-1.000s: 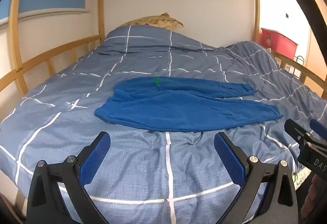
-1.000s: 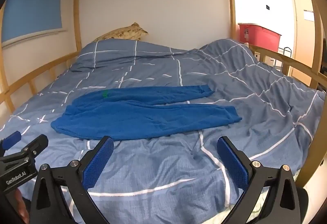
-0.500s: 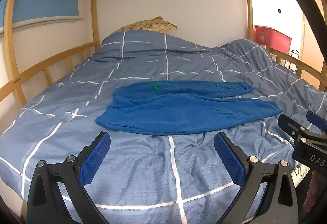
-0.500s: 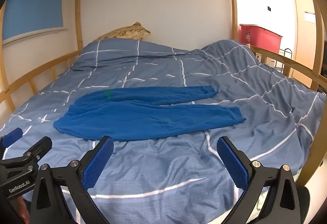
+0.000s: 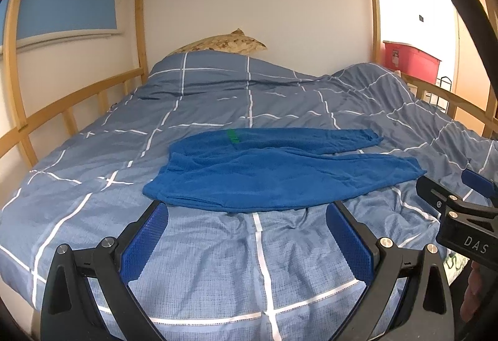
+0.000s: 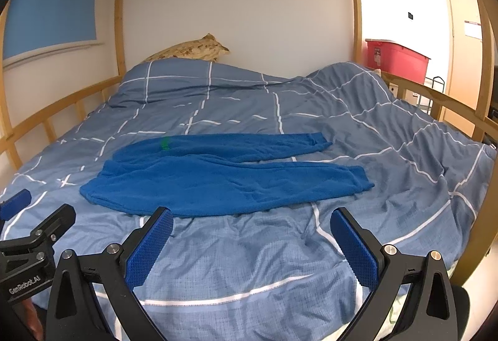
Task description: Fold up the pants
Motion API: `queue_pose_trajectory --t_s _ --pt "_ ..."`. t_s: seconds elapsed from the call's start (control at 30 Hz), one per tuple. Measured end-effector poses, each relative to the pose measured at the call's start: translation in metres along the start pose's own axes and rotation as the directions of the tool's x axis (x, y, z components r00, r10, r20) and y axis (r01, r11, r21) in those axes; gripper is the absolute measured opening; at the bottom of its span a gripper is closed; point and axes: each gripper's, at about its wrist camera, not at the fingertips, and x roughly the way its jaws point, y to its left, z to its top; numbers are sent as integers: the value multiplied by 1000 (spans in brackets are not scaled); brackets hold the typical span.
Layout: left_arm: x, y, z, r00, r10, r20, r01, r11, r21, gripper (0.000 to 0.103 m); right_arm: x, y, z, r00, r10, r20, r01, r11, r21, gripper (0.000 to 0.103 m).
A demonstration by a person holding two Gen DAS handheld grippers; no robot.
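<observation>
Blue pants (image 5: 274,172) (image 6: 224,179) lie flat across the grey-blue checked duvet (image 5: 218,263) (image 6: 249,263), waistband to the left, both legs running right, a small green tag near the waist. My left gripper (image 5: 247,241) hovers open just short of the pants' near edge, nothing between its blue pads. My right gripper (image 6: 250,247) is open too, close to the near leg's hem side. Each gripper shows at the edge of the other's view: the right gripper (image 5: 460,207) and the left gripper (image 6: 28,229).
Wooden bunk rails (image 5: 71,110) (image 6: 435,98) run along both sides, slats overhead. A patterned pillow (image 5: 224,43) lies at the head by the white wall. A red bin (image 6: 398,60) stands beyond the right rail. The duvet bunches up at the far right.
Both grippers have moved forward toward the pants, whose near edge now sits just beyond the fingertips. The pants have not moved and both grippers stay open.
</observation>
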Motion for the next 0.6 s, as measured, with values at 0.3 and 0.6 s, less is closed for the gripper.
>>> queue_pose_trajectory --t_s 0.3,0.6 --pt "-1 -1 1 1000 8 13 -8 1000 2 103 1 1 2 1000 5 11 -5 1000 -19 103" --pt "0 -2 3 1000 0 8 1 1000 -20 103 1 -1 3 1000 9 26 -8 999 -38 103"
